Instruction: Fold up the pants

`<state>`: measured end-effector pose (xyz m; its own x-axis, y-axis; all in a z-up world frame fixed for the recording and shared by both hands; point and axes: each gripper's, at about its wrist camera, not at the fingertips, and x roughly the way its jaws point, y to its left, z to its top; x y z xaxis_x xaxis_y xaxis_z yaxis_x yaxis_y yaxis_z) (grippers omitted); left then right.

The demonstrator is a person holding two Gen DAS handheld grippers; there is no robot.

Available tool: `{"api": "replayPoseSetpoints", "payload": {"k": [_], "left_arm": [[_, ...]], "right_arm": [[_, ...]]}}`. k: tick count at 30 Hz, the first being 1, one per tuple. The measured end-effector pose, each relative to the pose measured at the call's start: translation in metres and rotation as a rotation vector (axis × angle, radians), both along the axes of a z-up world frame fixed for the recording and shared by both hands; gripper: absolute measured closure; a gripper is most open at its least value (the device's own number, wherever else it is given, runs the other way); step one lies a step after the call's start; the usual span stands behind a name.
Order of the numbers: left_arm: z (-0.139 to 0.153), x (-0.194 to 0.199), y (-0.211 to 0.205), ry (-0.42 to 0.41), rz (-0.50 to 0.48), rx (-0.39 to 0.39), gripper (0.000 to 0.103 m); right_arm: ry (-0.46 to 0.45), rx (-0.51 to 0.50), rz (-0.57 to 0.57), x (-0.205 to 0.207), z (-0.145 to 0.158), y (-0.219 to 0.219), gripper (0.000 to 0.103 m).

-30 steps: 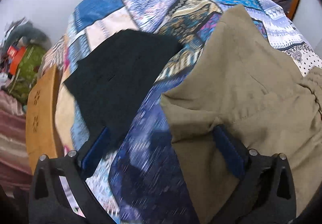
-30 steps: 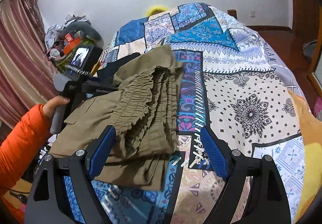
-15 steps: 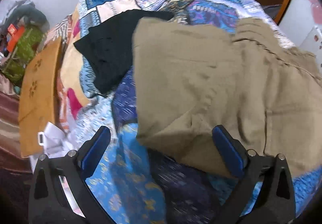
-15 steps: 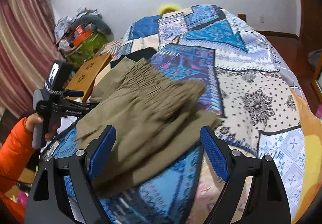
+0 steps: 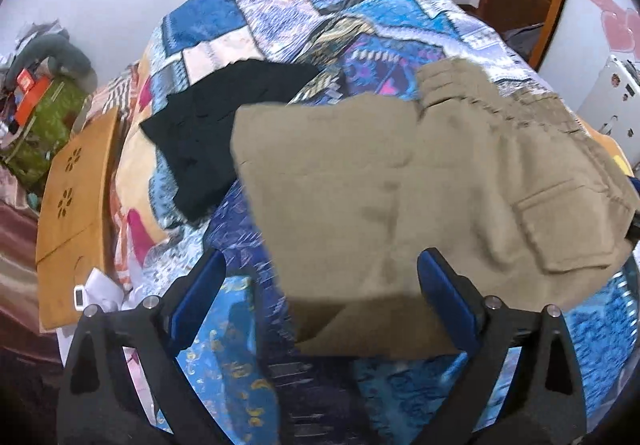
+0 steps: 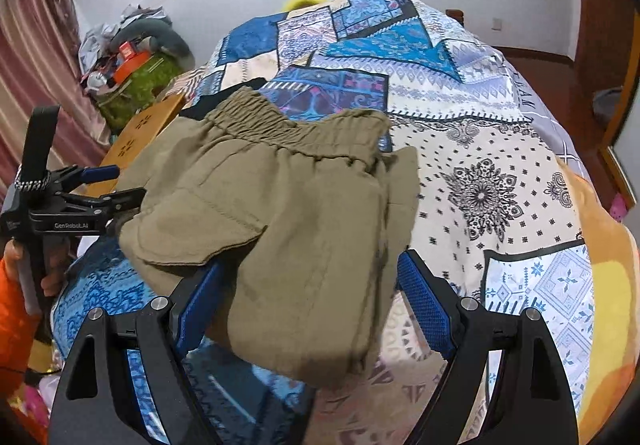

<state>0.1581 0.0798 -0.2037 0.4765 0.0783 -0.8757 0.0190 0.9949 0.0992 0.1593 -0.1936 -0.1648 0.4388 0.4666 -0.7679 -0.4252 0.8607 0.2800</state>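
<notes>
The olive-green pants (image 5: pixel 400 197) lie folded in a compact bundle on the patterned bedspread (image 5: pixel 320 25), elastic waistband at the far side (image 6: pixel 288 125). My left gripper (image 5: pixel 320 293) is open, its blue pads either side of the bundle's near edge, holding nothing. My right gripper (image 6: pixel 308 293) is open too, with the bundle's near corner between its pads but not clamped. The left gripper also shows in the right wrist view (image 6: pixel 92 185), open, just left of the pants.
A folded black garment (image 5: pixel 224 125) lies on the bed beside the pants. A wooden board (image 5: pixel 76 205) leans at the bed's left side. Clutter with a green bag (image 6: pixel 132 85) stands by the curtain. The bedspread (image 6: pixel 480 165) stretches away to the right.
Both grippers have pulled back toward the near edge of the bed. The pants now lie flatter as a folded bundle, nearer both cameras.
</notes>
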Motion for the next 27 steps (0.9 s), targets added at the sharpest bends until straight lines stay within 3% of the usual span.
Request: {"api": "replayPoseSetpoints", "payload": {"k": [3,5,11,14,16,22,25,27], "left_arm": [[-0.005,-0.007,0.018,0.022,-0.002,-0.061,0.004],[-0.008,-0.014,0.025,0.024,0.008,-0.015,0.004],[-0.012,-0.027,0.043,0.036,0.017,-0.005,0.004],[-0.011,-0.029,0.050,0.036,0.061,0.104,0.005],[-0.007,-0.031,0.058,0.027,0.082,0.078,0.006],[0.037,-0.029,0.050,-0.125,0.062,0.017,0.006],[0.058,-0.018,0.029,-0.199,-0.004,-0.007,0.006],[0.068,-0.009,0.010,-0.242,-0.062,-0.036,0.011]], "right_arm": [[-0.005,-0.009,0.003,-0.001,-0.004,-0.003,0.020],[0.001,-0.002,0.003,-0.001,-0.005,-0.006,0.020],[0.011,-0.003,-0.006,-0.003,-0.002,-0.018,0.020],[0.009,-0.014,-0.012,-0.007,0.002,-0.026,0.020],[0.000,-0.020,-0.020,-0.009,0.008,-0.032,0.020],[-0.098,-0.041,-0.042,-0.009,0.035,-0.037,0.020],[-0.138,-0.011,-0.032,-0.002,0.047,-0.030,0.029],[-0.160,0.022,-0.010,0.003,0.052,-0.020,0.041]]}}
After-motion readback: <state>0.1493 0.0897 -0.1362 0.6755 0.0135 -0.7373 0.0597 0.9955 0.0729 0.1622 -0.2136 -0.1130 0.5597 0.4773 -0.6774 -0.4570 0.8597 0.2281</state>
